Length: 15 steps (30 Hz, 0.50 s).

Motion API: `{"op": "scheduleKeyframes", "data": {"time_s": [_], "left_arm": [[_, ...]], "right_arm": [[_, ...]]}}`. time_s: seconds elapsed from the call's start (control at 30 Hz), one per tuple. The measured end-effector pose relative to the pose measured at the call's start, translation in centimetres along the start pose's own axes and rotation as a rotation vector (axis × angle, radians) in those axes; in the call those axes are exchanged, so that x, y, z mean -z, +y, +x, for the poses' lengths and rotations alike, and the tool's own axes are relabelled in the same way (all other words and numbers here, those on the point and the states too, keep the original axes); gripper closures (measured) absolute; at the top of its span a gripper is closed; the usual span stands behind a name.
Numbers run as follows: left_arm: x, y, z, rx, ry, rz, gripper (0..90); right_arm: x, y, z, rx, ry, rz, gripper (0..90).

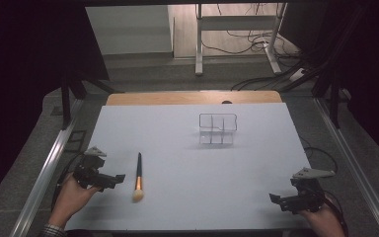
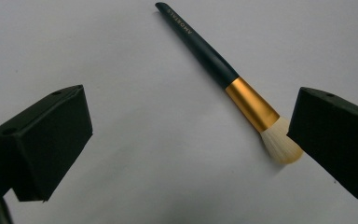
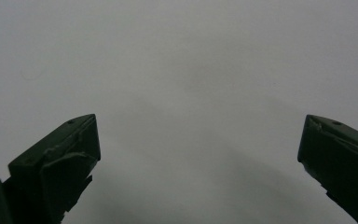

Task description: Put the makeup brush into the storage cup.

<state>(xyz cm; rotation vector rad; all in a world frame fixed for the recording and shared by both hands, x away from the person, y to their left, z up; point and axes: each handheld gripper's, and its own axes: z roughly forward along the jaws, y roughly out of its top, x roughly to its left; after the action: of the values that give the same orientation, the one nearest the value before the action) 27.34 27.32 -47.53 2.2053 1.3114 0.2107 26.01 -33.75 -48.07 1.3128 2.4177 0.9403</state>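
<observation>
Left claw (image 1: 112, 179), held in the person's left hand (image 1: 71, 195) at the near left of the white desk (image 1: 187, 148): jaws spread wide, nothing between them. In the left gripper view the left claw (image 2: 186, 140) frames bare desk (image 2: 121, 70), with both black jaws apart at the picture's lower corners.

Brush (image 1: 138, 177): lies flat on the desk just beside the left claw, on the side toward the right claw, not touching it. Its dark handle points away from the person and its pale bristle head lies nearest to the person. In the left gripper view the brush (image 2: 223, 79) runs slantwise ahead of the jaws; a gold ferrule joins handle and bristles, and the bristle tip lies close against the edge of the jaw at the picture's right, part of it hidden behind that jaw. Whether bristle and jaw touch cannot be told.

Right claw (image 1: 275, 200), held in the person's right hand (image 1: 323, 219) at the near right of the desk, well apart from the brush: jaws spread wide, holding nothing. In the right gripper view the right claw (image 3: 198, 154) looks on bare desk.

Clear box (image 1: 217, 128): a see-through holder with compartments, standing on the desk beyond both claws, nearer the right claw's side, well apart from the brush.
</observation>
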Motion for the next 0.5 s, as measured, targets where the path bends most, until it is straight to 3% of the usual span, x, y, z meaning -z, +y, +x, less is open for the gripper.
{"op": "scheduleKeyframes", "data": {"time_s": [0.5], "left_arm": [[-0.5,2.0,-0.1,-0.043,0.02,0.071,0.1]], "right_arm": [[-0.1,0.0,0.1,0.008,-0.004,0.011,0.0]]}}
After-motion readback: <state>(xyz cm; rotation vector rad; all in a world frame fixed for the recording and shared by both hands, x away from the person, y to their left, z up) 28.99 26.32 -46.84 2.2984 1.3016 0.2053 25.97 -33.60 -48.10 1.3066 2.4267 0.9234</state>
